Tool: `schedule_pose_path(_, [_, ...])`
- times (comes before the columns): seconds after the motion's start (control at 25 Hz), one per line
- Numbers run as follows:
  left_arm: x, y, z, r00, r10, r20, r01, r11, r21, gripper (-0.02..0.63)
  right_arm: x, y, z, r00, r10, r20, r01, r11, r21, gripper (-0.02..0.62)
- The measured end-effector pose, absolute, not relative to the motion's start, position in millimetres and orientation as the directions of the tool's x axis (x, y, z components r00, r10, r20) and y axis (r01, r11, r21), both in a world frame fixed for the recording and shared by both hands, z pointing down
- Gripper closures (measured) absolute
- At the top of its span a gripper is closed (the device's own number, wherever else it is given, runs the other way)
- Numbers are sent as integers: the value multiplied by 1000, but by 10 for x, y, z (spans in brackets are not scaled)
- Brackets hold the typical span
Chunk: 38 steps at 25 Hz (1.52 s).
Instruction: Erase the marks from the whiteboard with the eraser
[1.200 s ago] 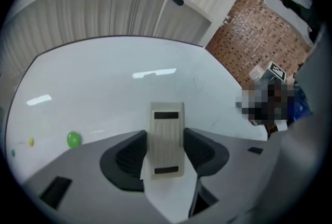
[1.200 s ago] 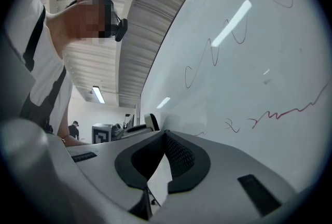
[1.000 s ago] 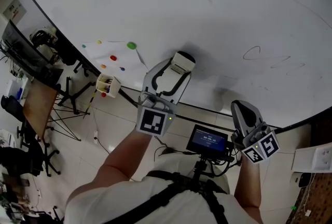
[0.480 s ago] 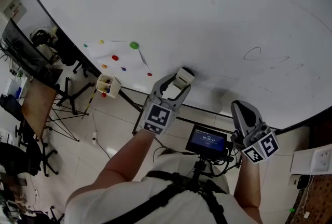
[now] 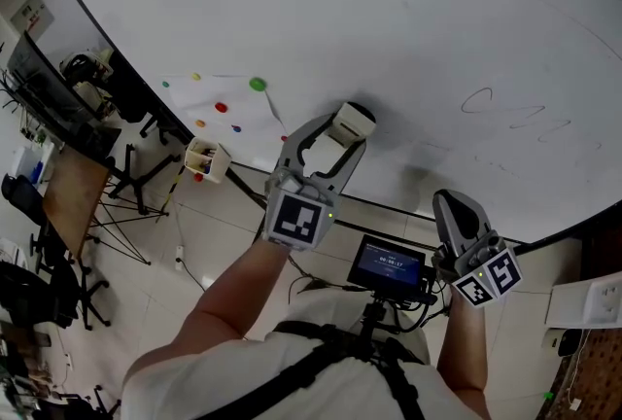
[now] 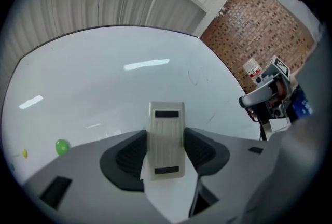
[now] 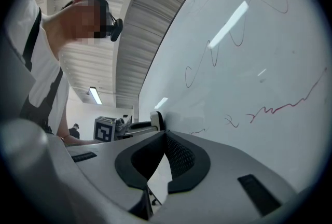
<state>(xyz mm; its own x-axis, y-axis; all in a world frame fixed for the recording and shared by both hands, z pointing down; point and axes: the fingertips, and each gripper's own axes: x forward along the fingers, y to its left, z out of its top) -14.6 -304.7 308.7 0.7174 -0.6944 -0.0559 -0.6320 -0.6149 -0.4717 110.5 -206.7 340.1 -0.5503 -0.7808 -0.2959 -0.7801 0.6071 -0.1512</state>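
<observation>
Bright overhead glare, fisheye-warped dark edges

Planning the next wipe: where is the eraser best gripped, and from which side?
Take the eraser by its two long edges, coming from its ribbed back so the opposite face is left free for the whiteboard. The left gripper holds it much this way now, fingers on those edges.

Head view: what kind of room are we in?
Probably an office or lab workspace: a large whiteboard with marker scribbles, a wooden desk and black office chairs on tiled floor at the left, and a brick wall in the left gripper view.
</observation>
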Motion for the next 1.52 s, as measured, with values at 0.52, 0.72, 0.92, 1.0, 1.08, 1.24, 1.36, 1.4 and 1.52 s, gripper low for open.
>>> schedule_pose_path(0.52, [101, -3087, 4122, 664, -690, 289, -465, -683, -564, 351, 1115, -2110, 3486, -547, -786, -288, -775, 606, -181, 592])
schedule_pose_path(0.72, [125, -3013, 4629, 689, -562, 458, -375, -817, -438, 357, 1144, -2172, 3524, -555, -782, -284, -770, 612, -180, 592])
schedule_pose_path(0.92, [-10, -3002, 3597, 697, -708, 115, -533, -618, -578, 357, 1172, -2181, 3489, -536, -797, -280, -783, 593, -190, 592])
schedule_pose_path(1.0, [-7, -3001, 3252, 674, -738, 32, -586, -560, -585, 357, 1191, -2202, 3483, -537, -796, -281, -782, 594, -188, 592])
schedule_pose_path(1.08, [58, -3024, 3096, 665, -747, -10, -597, -524, -607, 356, 1216, -2219, 3485, -534, -797, -281, -784, 591, -188, 592])
schedule_pose_path(1.24, [116, -3051, 3134, 640, -766, -58, -597, -449, -664, 353, 1226, -2198, 3506, -526, -804, -279, -788, 583, -196, 592])
schedule_pose_path(1.36, [126, -2997, 3302, 635, -771, -55, -562, -411, -718, 353, 1249, -2176, 3541, -523, -809, -269, -791, 578, -200, 592])
schedule_pose_path(1.4, [137, -3003, 3374, 638, -769, -41, -550, -418, -723, 353, 1263, -2190, 3541, -523, -808, -270, -792, 578, -196, 592])
schedule_pose_path(1.52, [154, -3077, 3584, 645, -764, 13, -529, -458, -715, 353, 1270, -2263, 3516, -535, -795, -287, -786, 593, -177, 592])
